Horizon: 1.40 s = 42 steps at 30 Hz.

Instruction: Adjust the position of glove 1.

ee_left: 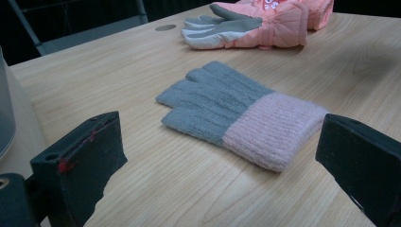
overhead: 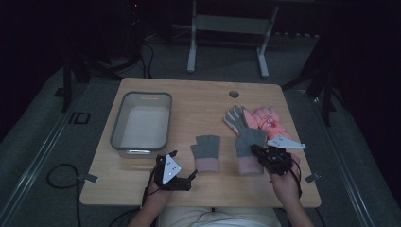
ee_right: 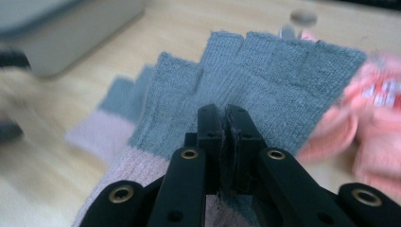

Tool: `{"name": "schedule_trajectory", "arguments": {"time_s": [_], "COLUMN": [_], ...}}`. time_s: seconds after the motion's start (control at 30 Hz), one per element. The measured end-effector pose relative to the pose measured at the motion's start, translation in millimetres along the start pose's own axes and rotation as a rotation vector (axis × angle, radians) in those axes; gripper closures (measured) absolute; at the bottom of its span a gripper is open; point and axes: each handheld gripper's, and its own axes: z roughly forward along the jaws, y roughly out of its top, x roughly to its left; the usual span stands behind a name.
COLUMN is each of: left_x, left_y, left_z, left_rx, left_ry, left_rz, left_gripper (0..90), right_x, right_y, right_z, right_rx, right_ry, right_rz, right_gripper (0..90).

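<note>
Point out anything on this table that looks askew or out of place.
The second grey knit glove with pink cuff is pinched up in the right gripper, while the first grey knit glove with pink cuff lies flat. The padded pink gloves lie overlapping.

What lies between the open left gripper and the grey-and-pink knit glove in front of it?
Nothing: in the left gripper view, bare wooden table runs from the left gripper to the flat knit glove. The high view agrees.
</note>
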Motion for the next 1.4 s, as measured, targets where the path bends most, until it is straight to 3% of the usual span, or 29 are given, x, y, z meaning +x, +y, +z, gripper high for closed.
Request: {"name": "schedule_trajectory", "arguments": {"time_s": [0.23, 0.5, 0.57, 0.9, 1.0, 1.4], "left_x": [0.1, 0.1, 0.2, 0.5, 0.2, 0.5], "left_y": [0.1, 0.2, 0.2, 0.1, 0.1, 0.1], "left_z": [-0.1, 0.0, -0.1, -0.3, -0.4, -0.1], "left_rx": [0.002, 0.005, 0.004, 0.003, 0.003, 0.006], "left_ry": [-0.002, -0.003, -0.003, -0.006, -0.010, -0.014], "left_rz": [0.008, 0.008, 0.008, 0.013, 0.012, 0.009], "left_gripper": [1.5, 1.5, 1.5, 1.5, 1.5, 1.5], "right_x": [12.1, 29.0, 39.6, 71.1, 77.4, 78.0], "right_y": [31.6, 48.8, 53.2, 53.5, 51.6, 28.4], "right_z": [9.0, 27.7, 37.5, 69.7, 79.6, 117.9], "right_rx": [-0.040, -0.037, -0.033, 0.021, 0.036, 0.151], "right_ry": [0.011, 0.034, 0.036, 0.071, 0.090, 0.124], "right_rz": [-0.029, -0.006, 0.000, 0.012, -0.009, 0.009], "right_gripper": [85.3, 85.3, 85.2, 85.2, 85.2, 85.1]}}
